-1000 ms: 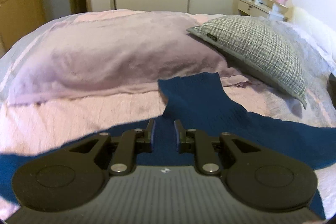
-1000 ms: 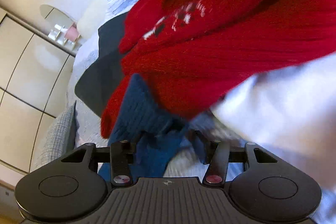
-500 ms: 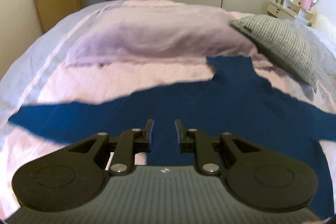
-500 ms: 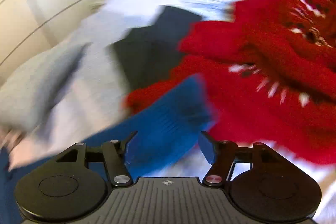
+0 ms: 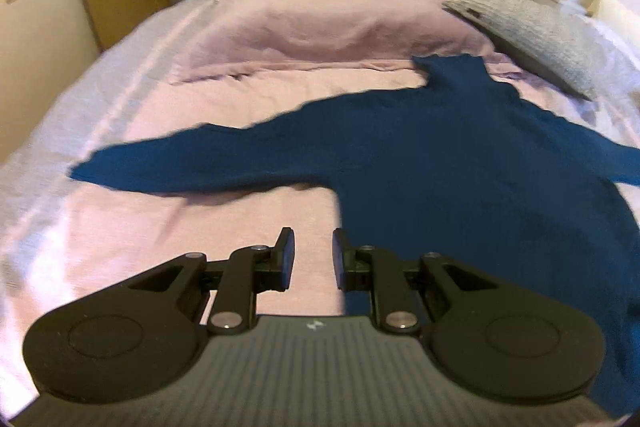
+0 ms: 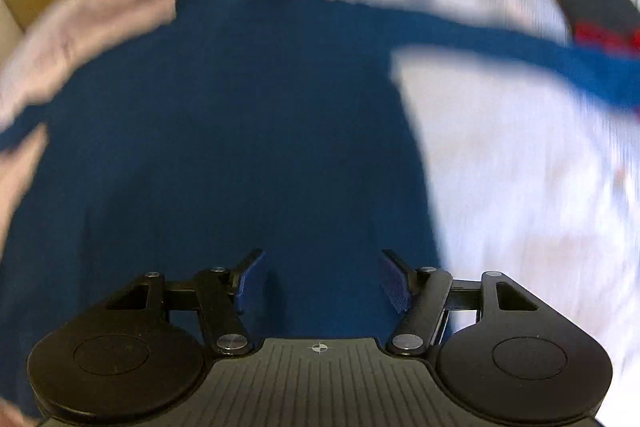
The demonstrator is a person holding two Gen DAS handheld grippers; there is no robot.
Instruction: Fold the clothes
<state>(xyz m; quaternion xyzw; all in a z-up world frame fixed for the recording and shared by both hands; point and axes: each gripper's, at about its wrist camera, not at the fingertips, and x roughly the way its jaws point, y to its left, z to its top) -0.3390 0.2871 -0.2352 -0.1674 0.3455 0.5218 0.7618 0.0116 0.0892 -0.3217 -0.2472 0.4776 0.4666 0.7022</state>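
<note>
Jaws: left gripper has a narrow gap, nothing between; right gripper spread wide, empty, hovering over the blue sweater. Sweater lies flat on the bed, just right of the left jaws, collar twd the lilac pillow, sleeves stretched sideways. Grey cushion beside collar; red garment near the right sleeve end.

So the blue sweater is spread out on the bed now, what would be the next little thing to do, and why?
Probably reach the left gripper out to the tip of the long sleeve and pinch it, to fold it in over the body. The blue sweater lies flat on the pink bedspread with that sleeve stretched sideways, and neither the left nor the right gripper holds any cloth.
</note>
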